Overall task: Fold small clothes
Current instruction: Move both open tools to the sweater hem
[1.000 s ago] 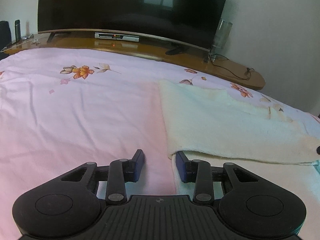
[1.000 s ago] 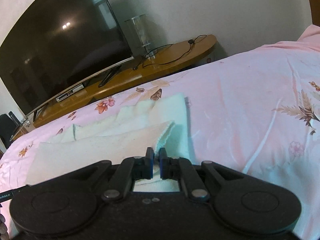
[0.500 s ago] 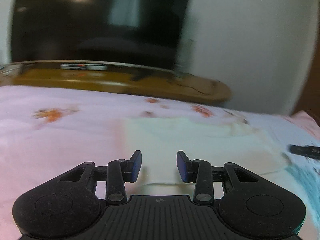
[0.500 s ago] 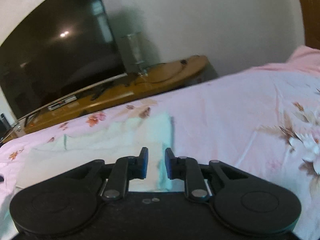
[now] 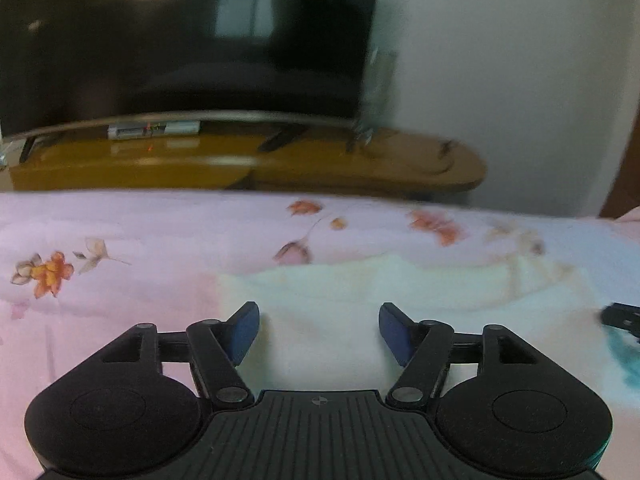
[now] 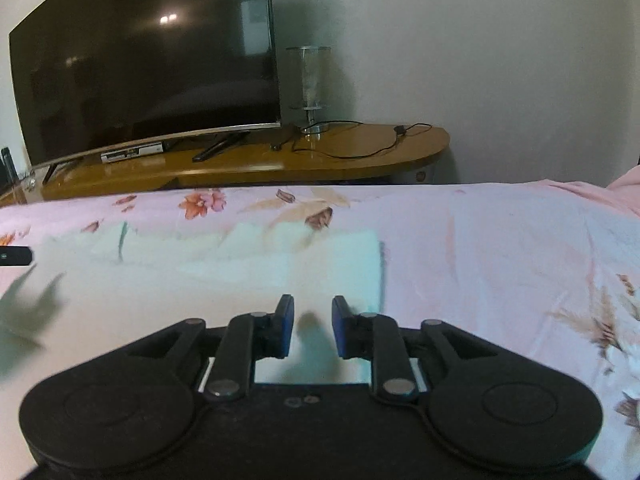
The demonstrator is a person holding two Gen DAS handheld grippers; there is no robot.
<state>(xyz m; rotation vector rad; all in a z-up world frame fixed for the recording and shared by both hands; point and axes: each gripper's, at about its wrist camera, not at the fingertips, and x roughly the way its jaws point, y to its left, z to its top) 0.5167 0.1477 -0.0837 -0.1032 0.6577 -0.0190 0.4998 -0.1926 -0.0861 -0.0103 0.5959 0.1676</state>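
Observation:
A pale cream cloth [image 5: 360, 292] lies folded flat on the pink flowered bedsheet [image 5: 120, 240]. My left gripper [image 5: 319, 330] hovers over its left part, jaws opening wide, with nothing pinched between the blue pads. In the right wrist view the same cloth [image 6: 200, 280] spreads leftward, its right edge near the middle of the bed. My right gripper [image 6: 313, 326] sits above that right end, jaws opening a little, the cloth under them and free of the pads. A dark tip of the other gripper [image 6: 16, 257] shows at the left edge.
Past the bed's far edge stands a wooden TV bench [image 6: 280, 156] with a large dark television [image 6: 144, 64], a glass lamp [image 6: 312, 80] and a trailing cable [image 6: 360, 148]. A white wall rises behind. The sheet [image 6: 500, 248] stretches to the right of the cloth.
The right gripper has let go of the cloth edge it pinched and opened slightly. The left gripper swung rightward over the cloth and spread its jaws much wider. Both views levelled out.

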